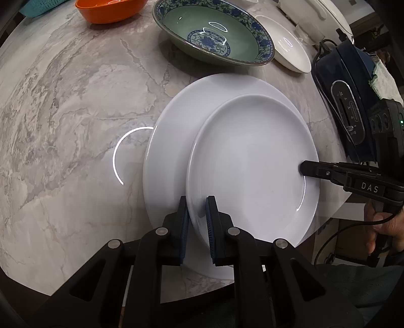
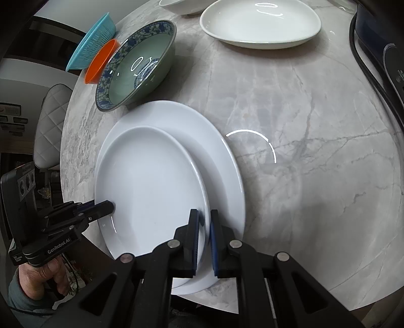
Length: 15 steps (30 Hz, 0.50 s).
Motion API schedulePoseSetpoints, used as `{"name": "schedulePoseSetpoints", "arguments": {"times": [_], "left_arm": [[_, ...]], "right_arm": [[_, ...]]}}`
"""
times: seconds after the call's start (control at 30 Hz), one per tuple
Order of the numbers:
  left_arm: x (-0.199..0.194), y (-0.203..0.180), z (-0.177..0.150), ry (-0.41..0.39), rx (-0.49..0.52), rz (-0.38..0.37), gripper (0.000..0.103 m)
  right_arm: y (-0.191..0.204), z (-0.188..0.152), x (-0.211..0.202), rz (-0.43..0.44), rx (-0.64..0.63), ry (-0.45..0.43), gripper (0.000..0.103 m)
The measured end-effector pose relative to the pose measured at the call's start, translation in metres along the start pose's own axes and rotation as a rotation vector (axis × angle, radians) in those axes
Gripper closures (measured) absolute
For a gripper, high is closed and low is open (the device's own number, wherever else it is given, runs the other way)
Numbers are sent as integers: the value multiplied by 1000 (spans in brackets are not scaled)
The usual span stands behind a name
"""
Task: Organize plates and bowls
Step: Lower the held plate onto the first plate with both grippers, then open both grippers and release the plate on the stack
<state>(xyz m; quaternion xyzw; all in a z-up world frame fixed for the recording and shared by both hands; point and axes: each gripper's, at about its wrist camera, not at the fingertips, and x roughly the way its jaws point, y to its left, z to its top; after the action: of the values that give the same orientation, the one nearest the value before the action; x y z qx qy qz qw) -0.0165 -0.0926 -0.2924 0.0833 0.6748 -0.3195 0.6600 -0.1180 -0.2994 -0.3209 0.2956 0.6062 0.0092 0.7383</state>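
Observation:
A small white plate (image 1: 252, 161) (image 2: 149, 184) lies off-centre over a larger white plate (image 1: 176, 126) (image 2: 202, 131), shifted toward the near table edge. Whether it rests on the larger plate or hangs just above it I cannot tell. My left gripper (image 1: 197, 201) is shut on the small plate's left rim, one pad above and one below. In the right wrist view the left gripper (image 2: 111, 207) shows as a dark tip at that rim. My right gripper (image 2: 204, 214) is shut on the opposite rim, and its tip (image 1: 303, 167) appears in the left wrist view.
On the marble table (image 1: 75, 101), beyond the plates, are a green bowl with blue pattern (image 1: 217, 32) (image 2: 136, 65), an orange bowl (image 1: 108, 10), a teal colander (image 2: 88, 43) and a white oval dish (image 2: 260, 22). A dark blue appliance (image 1: 348, 101) with a cord stands on the right.

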Motion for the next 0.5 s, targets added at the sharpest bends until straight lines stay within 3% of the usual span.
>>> {"name": "schedulePoseSetpoints", "arguments": {"times": [0.1,0.2,0.27,0.33,0.43,0.5], "left_arm": [[-1,1,-1,-2,-11,-6,90],[-6,2,-3,-17,-22,-21,76],[-11,-1,-4,-39,-17,-37,49],[-17,-6,-5,-61,-12,-35,36],[-23,-9,-6,-77,-20,-34,36],[-32,-9,-8,-101,-37,-38,36]], "right_arm": [[1,1,0,-5,-12,-5,93],[1,2,1,-1,-14,-3,92],[1,2,1,-1,-19,-2,92],[0,1,0,-1,-24,-3,92],[0,1,0,5,-24,-9,91],[0,-1,-3,8,-30,-21,84]]}}
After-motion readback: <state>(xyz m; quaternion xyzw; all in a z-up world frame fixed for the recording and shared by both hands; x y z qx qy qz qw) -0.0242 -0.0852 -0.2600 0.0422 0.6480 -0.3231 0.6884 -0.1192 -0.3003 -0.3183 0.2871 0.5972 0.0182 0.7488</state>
